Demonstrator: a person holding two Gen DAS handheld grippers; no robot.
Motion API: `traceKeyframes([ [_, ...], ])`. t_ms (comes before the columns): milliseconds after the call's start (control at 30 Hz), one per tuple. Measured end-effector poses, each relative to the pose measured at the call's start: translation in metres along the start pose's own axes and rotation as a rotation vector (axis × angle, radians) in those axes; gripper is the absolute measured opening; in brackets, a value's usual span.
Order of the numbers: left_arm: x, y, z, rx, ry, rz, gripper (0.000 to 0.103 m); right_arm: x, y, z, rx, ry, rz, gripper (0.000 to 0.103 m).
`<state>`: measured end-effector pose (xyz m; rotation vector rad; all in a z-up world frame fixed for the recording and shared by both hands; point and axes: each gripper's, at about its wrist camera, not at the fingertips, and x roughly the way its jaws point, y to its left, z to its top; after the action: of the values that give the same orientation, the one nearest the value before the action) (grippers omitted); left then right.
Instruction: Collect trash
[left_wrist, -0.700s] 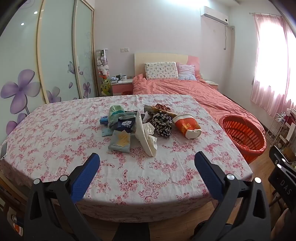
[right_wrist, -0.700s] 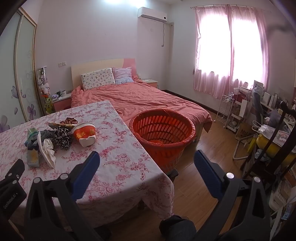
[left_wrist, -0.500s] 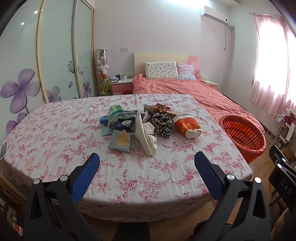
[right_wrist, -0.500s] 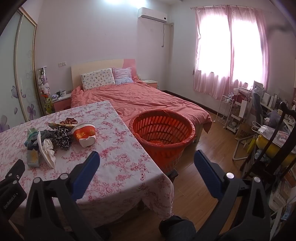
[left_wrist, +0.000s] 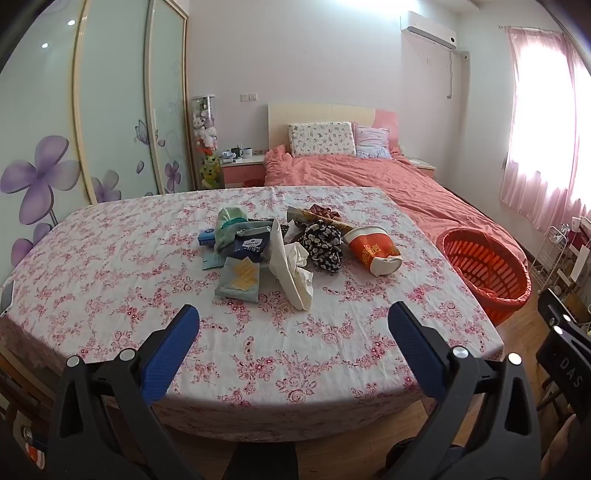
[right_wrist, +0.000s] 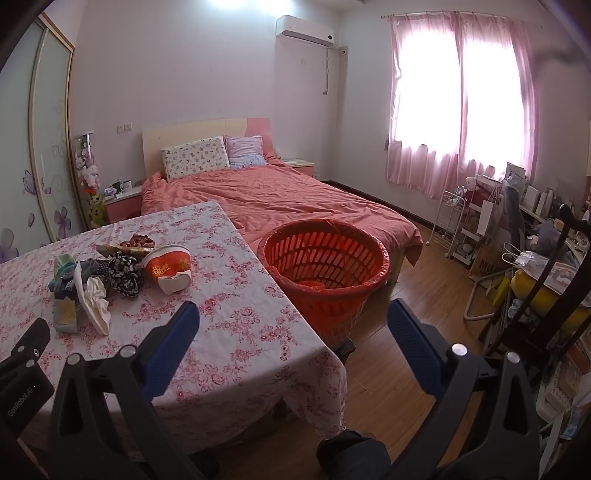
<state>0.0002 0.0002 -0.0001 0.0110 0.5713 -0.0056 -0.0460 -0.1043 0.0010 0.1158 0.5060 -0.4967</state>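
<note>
Compared with the earlier frames, nothing on the table (left_wrist: 110, 266) has shifted, and both my grippers hold the same position. My left gripper (left_wrist: 293, 325) is spread wide with nothing between its fingers, hovering short of the trash pile (left_wrist: 280, 254). My right gripper (right_wrist: 293, 325) is likewise spread and holds nothing. Count: 1 pile, including 1 red paper cup (left_wrist: 373, 249) lying on its side, and 1 orange basket (right_wrist: 327, 266) on the floor beside the table.
</note>
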Motion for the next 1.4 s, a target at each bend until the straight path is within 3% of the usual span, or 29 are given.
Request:
traceKeyframes([
  [1400,0.0043,0.003,-0.0083,-0.002,0.01,-0.003,0.101,0.0016,0.0015,0.0,-0.004,0.001,-0.002,0.099],
])
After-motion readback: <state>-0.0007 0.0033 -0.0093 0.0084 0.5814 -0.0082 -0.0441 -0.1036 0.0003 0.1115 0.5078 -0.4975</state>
